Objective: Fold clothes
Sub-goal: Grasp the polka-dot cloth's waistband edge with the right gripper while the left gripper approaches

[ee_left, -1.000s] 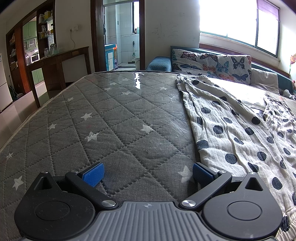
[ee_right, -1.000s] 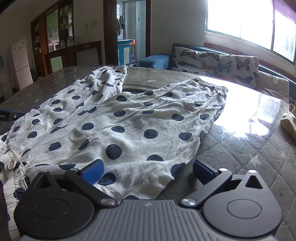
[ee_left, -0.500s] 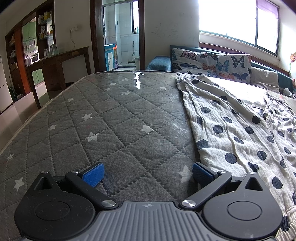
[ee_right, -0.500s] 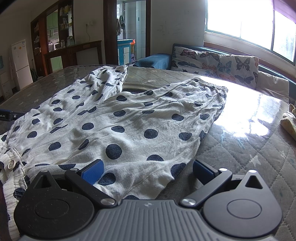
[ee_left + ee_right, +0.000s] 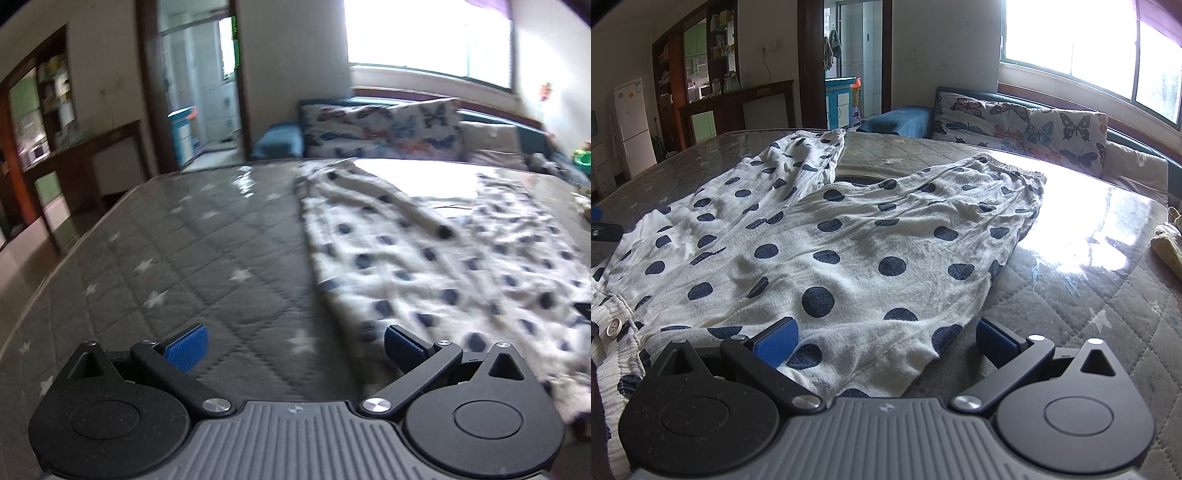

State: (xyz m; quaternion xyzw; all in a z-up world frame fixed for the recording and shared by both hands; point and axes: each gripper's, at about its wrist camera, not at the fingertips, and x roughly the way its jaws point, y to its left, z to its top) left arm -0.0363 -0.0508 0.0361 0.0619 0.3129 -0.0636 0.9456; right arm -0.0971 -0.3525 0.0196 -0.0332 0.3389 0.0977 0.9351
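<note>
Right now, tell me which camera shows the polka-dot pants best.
The right wrist view: the polka-dot pants lie sharp and almost whole, both legs spread across the mattress, with a button at the waist. The left wrist view catches them only from one side, motion-blurred and cut off at the frame's right edge.

Light source: daylight pours in from the window (image 5: 1108, 55) at upper right, blown out to white in both views.
Glare: a bright patch washes out the glossy mattress (image 5: 1082, 236) at right of the right wrist view; a smaller sheen sits at top centre of the left wrist view.
Dim areas: the left of both frames, toward the doorway (image 5: 849, 62), is darker.
Blur: the left wrist view is smeared all over, the polka-dot trousers (image 5: 424, 273) soft-edged; the right wrist view is sharp.
Distortion: fisheye bending, corners vignetted black.
</note>
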